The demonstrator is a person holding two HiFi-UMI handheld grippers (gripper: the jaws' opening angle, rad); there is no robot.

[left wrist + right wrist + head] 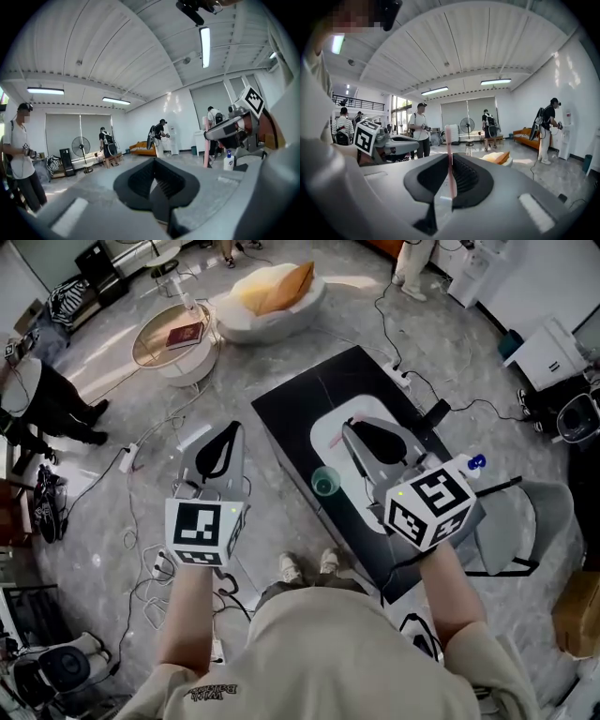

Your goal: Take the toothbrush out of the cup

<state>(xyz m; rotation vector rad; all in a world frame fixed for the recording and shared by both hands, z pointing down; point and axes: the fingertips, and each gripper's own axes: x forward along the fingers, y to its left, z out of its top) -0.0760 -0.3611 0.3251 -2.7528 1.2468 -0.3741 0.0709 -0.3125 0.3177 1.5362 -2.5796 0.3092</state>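
Right gripper [449, 183]: jaws nearly together, pinching the toothbrush [450, 154]. The brush is pink and stands upright, bristle head up above the jaws, with the handle clamped between the ribbed pads. It is out of the cup [325, 482] and apart from it.

Left gripper [156, 190]: jaws pressed together, nothing between them. In the head view it is held up at the left, over the floor [141, 521] beside the table [291, 409], level with the right gripper and well apart from it.

The cup is green and see-through. It stands upright on the white mat [328, 432] on the black table, at the mat's near-left edge. In the head view it shows between the two grippers, nearer the right one.

A bottle [475, 463] with a blue cap is just beside the right gripper's marker cube in the head view; what it stands on is hidden.

Both grippers point roughly level into the room. Their views show the ceiling, several people standing, a fan [466, 125] and an orange sofa [525, 138].

Far side of the floor in the head view: a round table [150, 357] with a red book [185, 335] on it, and next to it a white cushion [272, 296] with a yellow pillow on top.
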